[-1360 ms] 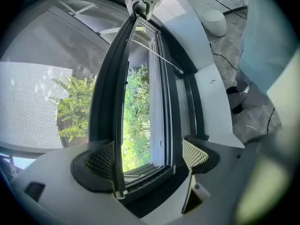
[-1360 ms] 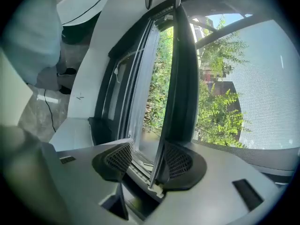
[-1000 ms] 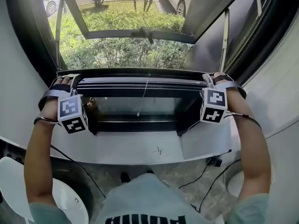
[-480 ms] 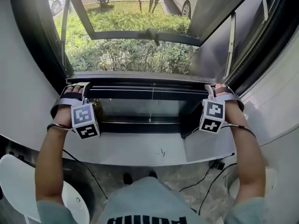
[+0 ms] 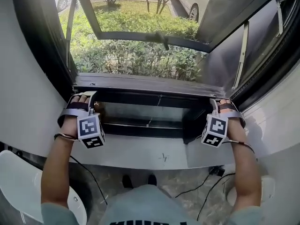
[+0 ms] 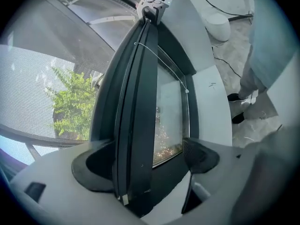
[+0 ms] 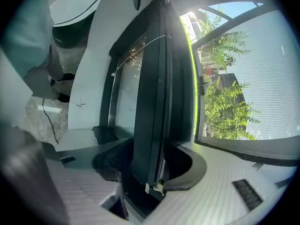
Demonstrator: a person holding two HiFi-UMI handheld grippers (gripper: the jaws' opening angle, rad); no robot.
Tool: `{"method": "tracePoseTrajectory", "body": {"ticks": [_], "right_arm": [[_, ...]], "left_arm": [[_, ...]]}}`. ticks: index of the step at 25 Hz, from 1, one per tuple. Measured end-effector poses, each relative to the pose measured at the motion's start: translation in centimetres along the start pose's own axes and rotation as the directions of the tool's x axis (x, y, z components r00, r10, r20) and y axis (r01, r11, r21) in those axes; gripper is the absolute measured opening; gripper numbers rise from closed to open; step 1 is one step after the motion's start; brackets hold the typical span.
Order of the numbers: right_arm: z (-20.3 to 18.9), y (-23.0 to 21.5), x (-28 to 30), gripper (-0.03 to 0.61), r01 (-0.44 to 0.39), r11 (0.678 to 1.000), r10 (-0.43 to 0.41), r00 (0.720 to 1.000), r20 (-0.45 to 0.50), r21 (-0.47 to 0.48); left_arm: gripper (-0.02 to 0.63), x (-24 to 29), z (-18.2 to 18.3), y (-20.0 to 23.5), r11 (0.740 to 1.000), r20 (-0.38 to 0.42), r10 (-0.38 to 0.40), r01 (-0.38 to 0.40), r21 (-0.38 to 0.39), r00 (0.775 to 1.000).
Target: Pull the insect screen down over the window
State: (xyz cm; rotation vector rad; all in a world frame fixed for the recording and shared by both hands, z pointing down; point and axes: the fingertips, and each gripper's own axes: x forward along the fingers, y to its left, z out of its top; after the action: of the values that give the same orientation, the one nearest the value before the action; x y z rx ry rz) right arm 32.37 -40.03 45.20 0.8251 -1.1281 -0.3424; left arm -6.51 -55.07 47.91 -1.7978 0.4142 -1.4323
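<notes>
The insect screen's mesh (image 5: 140, 55) is drawn part-way down over the window opening, ending in a long dark bottom bar (image 5: 150, 99). My left gripper (image 5: 83, 97) is at the bar's left end and my right gripper (image 5: 219, 104) at its right end. In the left gripper view the bar (image 6: 136, 125) runs between the jaws of the left gripper (image 6: 145, 165): the mesh-side jaw lies against it, the other stands off with a gap. In the right gripper view the right gripper (image 7: 152, 165) is shut on the bar (image 7: 154, 93). A thin pull cord (image 6: 161, 64) hangs from the bar's middle.
Below the bar are a fixed glass pane (image 5: 140, 111) and a white sill (image 5: 140, 151). The outward-opened sash (image 5: 225, 13) is beyond the mesh, with shrubs and parked cars outside. A white stool (image 5: 18, 182) and floor cables (image 5: 206, 182) are near the person's feet.
The bar has come down with both grippers on its ends, and more mesh shows above it. The head view has tilted along with it.
</notes>
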Motion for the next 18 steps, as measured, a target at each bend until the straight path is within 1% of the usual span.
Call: {"method": "tracePoseTrajectory", "body": {"ticks": [3,6,8,10,11,12,13,14,18], "right_arm": [[-0.1,-0.1,-0.1,0.209,0.022,1.000,-0.022,1.000,0.014,0.007],[0.1,0.0,0.1,0.209,0.072,0.997,-0.072,0.997,0.014,0.029],[0.1,0.0,0.4,0.209,0.117,0.993,-0.117,0.993,0.002,0.032],[0.1,-0.6,0.8,0.206,0.181,0.983,-0.182,0.983,0.002,0.037],[0.1,-1.1,1.0,0.188,0.218,0.975,-0.218,0.976,0.002,0.037],[0.1,-1.6,1.1,0.151,0.252,0.967,-0.252,0.968,0.004,0.039],[0.1,-2.1,1.1,0.114,0.280,0.959,-0.280,0.960,0.006,0.042],[0.0,-2.4,1.2,0.104,0.303,0.952,-0.303,0.953,0.008,0.044],[-0.3,-2.1,0.8,0.106,0.362,0.931,-0.362,0.932,-0.004,0.053]], "left_arm": [[0.446,-0.1,0.1,0.2,1.000,0.009,0.001,-0.001,0.002,1.000],[0.446,0.0,0.1,0.2,1.000,0.000,0.023,-0.023,0.011,1.000],[0.446,0.2,0.0,0.4,0.998,-0.012,0.065,-0.065,0.025,0.998],[0.446,0.5,-0.1,0.9,0.992,-0.009,0.126,-0.125,0.031,0.992],[0.439,0.7,-0.1,1.3,0.987,-0.010,0.160,-0.159,0.032,0.987],[0.430,0.9,-0.1,1.9,0.981,-0.013,0.192,-0.191,0.029,0.981],[0.376,1.0,0.0,2.3,0.976,-0.016,0.217,-0.217,0.022,0.976],[0.356,1.1,0.1,2.6,0.972,-0.017,0.233,-0.233,0.009,0.972],[0.357,1.2,0.8,2.2,0.967,0.007,0.245,-0.244,-0.068,0.969]]}}
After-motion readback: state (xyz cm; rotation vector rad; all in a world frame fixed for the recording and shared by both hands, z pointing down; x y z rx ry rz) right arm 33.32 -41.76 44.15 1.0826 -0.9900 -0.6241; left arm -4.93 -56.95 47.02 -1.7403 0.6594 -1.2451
